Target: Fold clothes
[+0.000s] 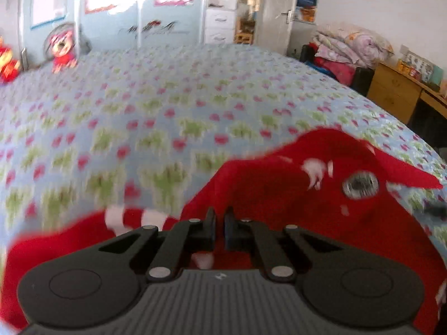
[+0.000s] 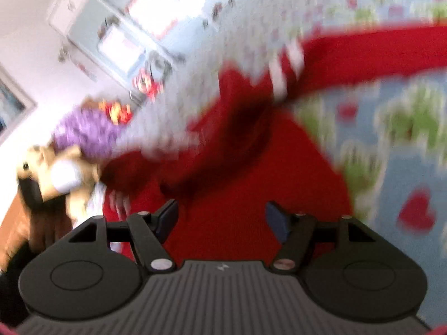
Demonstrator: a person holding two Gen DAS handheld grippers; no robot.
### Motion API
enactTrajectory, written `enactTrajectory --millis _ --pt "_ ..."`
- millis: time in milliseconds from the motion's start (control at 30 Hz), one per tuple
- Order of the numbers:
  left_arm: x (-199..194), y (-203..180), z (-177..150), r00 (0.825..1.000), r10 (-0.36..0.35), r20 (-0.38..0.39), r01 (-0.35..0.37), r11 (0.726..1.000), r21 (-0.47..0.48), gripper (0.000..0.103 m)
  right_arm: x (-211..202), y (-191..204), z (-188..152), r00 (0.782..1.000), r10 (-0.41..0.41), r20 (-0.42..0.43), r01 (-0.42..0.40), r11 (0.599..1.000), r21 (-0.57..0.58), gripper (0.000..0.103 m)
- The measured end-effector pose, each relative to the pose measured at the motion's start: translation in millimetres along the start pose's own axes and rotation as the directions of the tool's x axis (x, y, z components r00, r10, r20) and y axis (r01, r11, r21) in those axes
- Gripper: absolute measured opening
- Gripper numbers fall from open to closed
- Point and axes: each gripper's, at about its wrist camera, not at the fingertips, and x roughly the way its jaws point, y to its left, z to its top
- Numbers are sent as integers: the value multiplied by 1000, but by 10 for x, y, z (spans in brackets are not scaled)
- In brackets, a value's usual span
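A red garment (image 1: 279,209) with white-striped cuffs (image 1: 131,217) and a round grey patch (image 1: 360,185) lies crumpled on a bed with a heart-patterned bedspread (image 1: 167,111). My left gripper (image 1: 220,223) is shut on a fold of the red cloth, which bunches up around its fingers. In the right wrist view the same garment (image 2: 237,195) fills the middle, and a striped sleeve (image 2: 285,67) stretches away to the upper right. My right gripper (image 2: 222,217) hangs open just over the red cloth, which shows between its fingers without the pads pressing on it. Both views are blurred.
Plush toys (image 1: 62,47) sit at the bed's far left by a window wall. A pile of folded bedding (image 1: 352,47) and a wooden desk (image 1: 394,95) stand at the right, beside a door (image 1: 276,14). A teddy bear (image 2: 56,173) and a purple cushion (image 2: 86,134) lie near the right gripper.
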Motion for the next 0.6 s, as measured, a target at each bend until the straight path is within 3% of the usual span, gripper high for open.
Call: enactTrajectory --millis 100,200,267,333,367,400,433,467,533,600 --pt "69 -39 -297 999 -28 -31 26 997 -74 4 94 176 463 998 -29 54 33 995 -93 74" --pt "149 -120 -234 1000 -7 -17 5 995 -99 13 564 398 873 996 -84 30 89 970 -227 81" --pt "230 -195 -106 1000 14 -14 -15 998 -66 56 1001 474 1035 987 -163 -2 154 939 -307 82" --pt "300 -247 -32 999 36 -8 -36 998 -46 67 1471 452 1108 961 -275 -22 249 901 -356 81" --pt "355 -276 -9 999 44 -16 -44 998 -40 64 1690 409 1119 942 -333 -36 298 882 -365 80" --pt "400 -309 10 998 50 -24 -50 998 -23 60 1825 382 1119 931 -360 -59 315 874 -371 63" --pt "437 -338 36 999 48 -25 -48 999 -1 23 1926 362 1115 923 -375 -86 318 871 -375 10" --pt "458 -342 71 999 33 -33 -33 999 13 7 2027 343 1111 915 -388 -113 321 868 -379 5" --pt "416 -349 268 998 54 26 -55 997 56 7 1966 455 1256 935 -351 -61 304 877 -373 3" --pt "331 -259 678 988 87 129 -92 995 29 6 1730 699 1633 965 -254 59 259 907 -333 4"
